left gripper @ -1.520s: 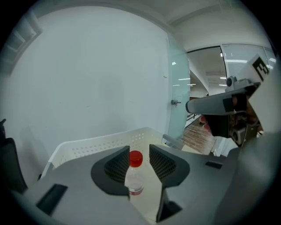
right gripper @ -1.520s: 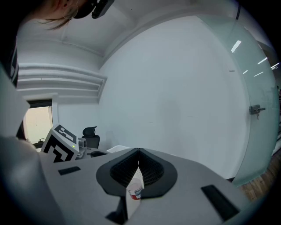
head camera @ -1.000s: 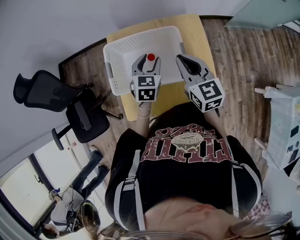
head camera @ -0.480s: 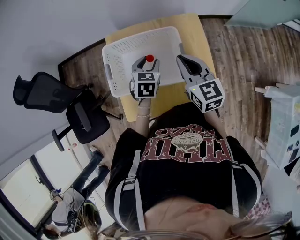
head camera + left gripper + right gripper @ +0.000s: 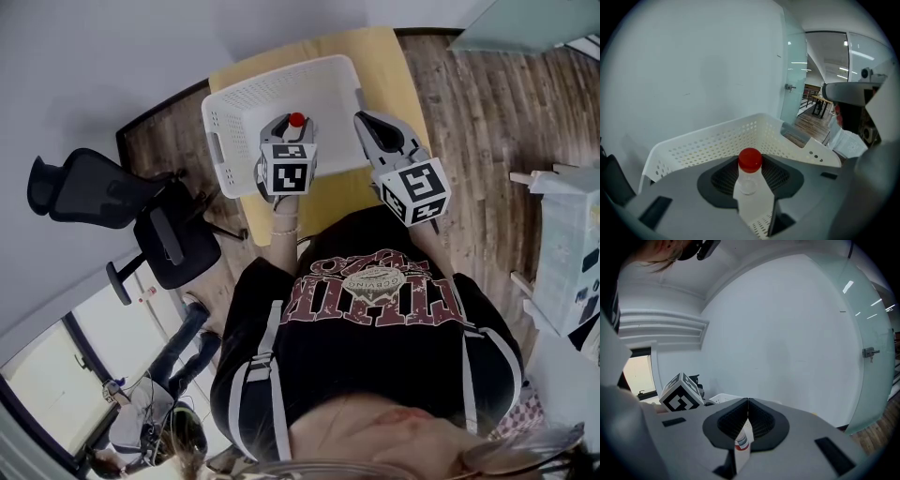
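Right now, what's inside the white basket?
Only bare perforated floor and walls of the basket show. The left gripper, shut on a red-capped bottle, covers the near part, so anything under it is hidden.

**Left gripper moved toward the basket.**
In the head view, the left gripper [image 5: 292,127] and its bottle [image 5: 297,120] have shifted slightly left and up over the basket [image 5: 239,103]. In the left gripper view, the basket wall now fills more of the centre. In the right gripper view, the cube [image 5: 682,392] sits larger at lower left.

Left tool [image 5: 289,127] holds red-capped bottle [image 5: 297,120] above white basket [image 5: 234,111].
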Demonstrator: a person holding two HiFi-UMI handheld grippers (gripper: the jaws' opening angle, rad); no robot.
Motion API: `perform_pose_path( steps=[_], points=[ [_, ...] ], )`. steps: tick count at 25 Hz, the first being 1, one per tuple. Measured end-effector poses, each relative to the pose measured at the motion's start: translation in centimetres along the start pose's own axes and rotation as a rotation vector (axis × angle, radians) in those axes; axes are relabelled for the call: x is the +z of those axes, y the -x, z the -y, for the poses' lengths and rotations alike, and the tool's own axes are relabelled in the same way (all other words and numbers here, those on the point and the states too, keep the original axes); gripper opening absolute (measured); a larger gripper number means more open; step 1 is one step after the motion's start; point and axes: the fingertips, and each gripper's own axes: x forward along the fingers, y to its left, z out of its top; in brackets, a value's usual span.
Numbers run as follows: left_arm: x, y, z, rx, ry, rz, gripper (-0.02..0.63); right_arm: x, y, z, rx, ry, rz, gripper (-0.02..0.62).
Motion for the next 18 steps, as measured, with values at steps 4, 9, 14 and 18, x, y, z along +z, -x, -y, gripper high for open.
perform_pose_path(
  steps=[4,9,14,18],
  points=[
    [-0.1,0.0,0.0,0.004,-0.005,0.003,0.195,0.0,0.0,0.3,-0.002,-0.006,0.002,0.017],
    [-0.3,0.6,0.2,0.005,-0.005,0.015,0.195,0.0,0.1,0.3,0.001,-0.009,0.004,0.017],
    [-0.3,1.5,0.1,0.014,-0.006,0.051,0.195,0.0,0.2,0.0,0.01,-0.008,0.01,0.017],
    [0.0,2.5,0.2,0.024,-0.022,0.075,0.193,0.1,0.6,-0.4,0.018,-0.004,0.015,0.017]
  ],
)
